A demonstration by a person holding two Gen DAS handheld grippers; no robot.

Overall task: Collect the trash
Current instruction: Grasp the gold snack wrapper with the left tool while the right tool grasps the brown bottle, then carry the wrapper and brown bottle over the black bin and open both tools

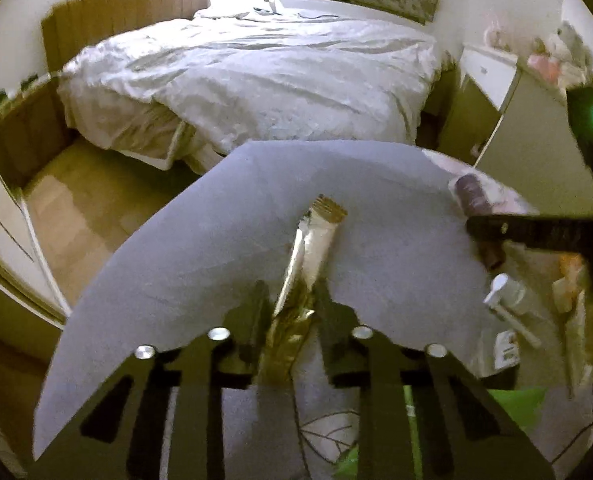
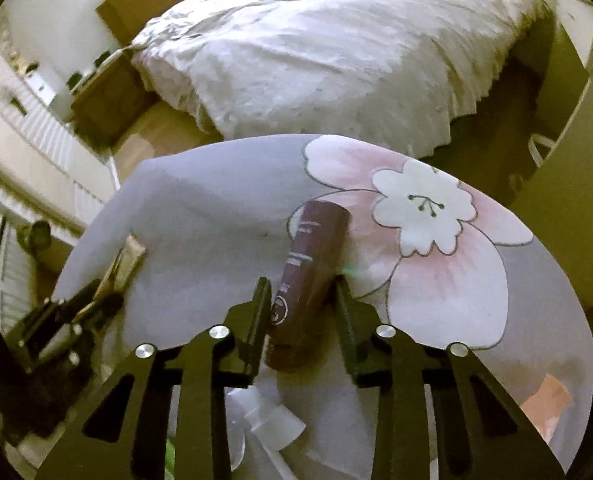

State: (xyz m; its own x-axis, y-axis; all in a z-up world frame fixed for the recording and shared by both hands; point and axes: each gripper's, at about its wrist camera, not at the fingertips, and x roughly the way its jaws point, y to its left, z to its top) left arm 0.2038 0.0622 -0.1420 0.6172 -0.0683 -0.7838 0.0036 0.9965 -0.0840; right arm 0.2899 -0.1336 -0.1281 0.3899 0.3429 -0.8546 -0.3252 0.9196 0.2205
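While no bin or bag shows in either view, both pieces of trash are already in a grip, so I'd judge pickup as about done and the carry and drop as what's left. The left gripper (image 1: pixel 290 300) is clenched on a flattened gold-and-white wrapper (image 1: pixel 316 236), pads pinching its lower end, the rest lying forward on the grey table cover (image 1: pixel 176 240). The right gripper (image 2: pixel 301 300) is clamped on a dark maroon tube (image 2: pixel 312 264), jaws pressing its sides near the bottom end (label text too blurred to read). The tube lies partly over the pink flower print (image 2: pixel 424 208) on the same cover.

Neither item looks clearly lifted; both seem to rest on the cover. Other clutter sits at the table's right edge in the left view: a white pump bottle (image 1: pixel 508 292) and some paper bits, possibly more trash, can't tell.

Pose: both grippers pitch steeply down toward the tabletop, side by side, the left one visible at the far left of the right view. A bed with white bedding (image 2: pixel 336 60) lies beyond the table.
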